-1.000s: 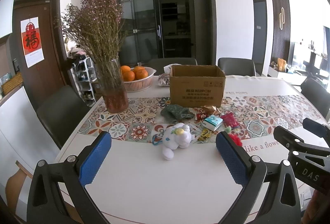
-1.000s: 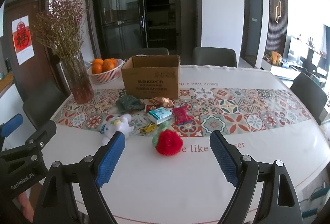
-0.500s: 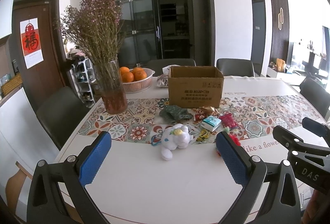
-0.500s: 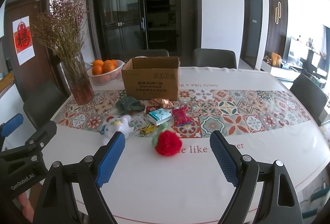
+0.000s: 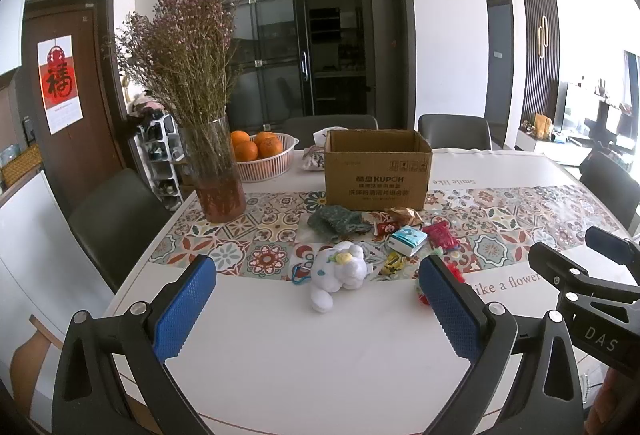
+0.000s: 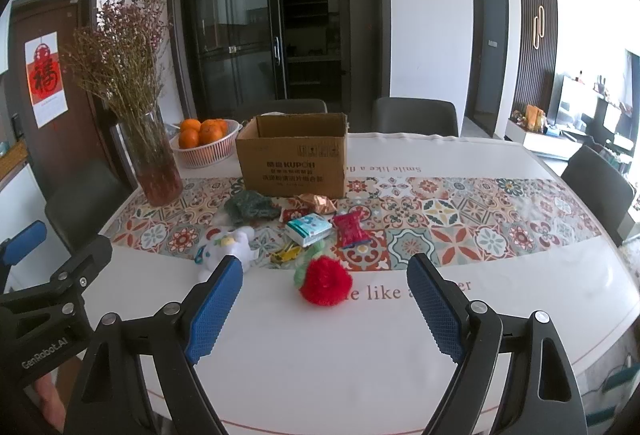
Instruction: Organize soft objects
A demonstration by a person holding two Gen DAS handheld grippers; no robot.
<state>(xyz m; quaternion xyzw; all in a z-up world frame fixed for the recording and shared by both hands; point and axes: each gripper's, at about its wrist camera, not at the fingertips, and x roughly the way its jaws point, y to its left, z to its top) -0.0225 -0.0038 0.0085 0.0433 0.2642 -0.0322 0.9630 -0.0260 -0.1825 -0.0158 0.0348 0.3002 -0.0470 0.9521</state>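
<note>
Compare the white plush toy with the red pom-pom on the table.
Colour: the white plush toy is white with a small yellow patch; the red pom-pom is solid red with a green bit at its edge. Shape: the plush toy has limbs and lies sprawled; the pom-pom is a round shaggy ball. Both lie untouched on the table, near its front, outside the cardboard box.

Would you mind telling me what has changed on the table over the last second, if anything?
Very little: both cameras have eased slightly closer to the table. The left gripper and right gripper stay open and empty, nothing taken hold of. The white plush toy, red pompom and cardboard box lie where they were.
</note>
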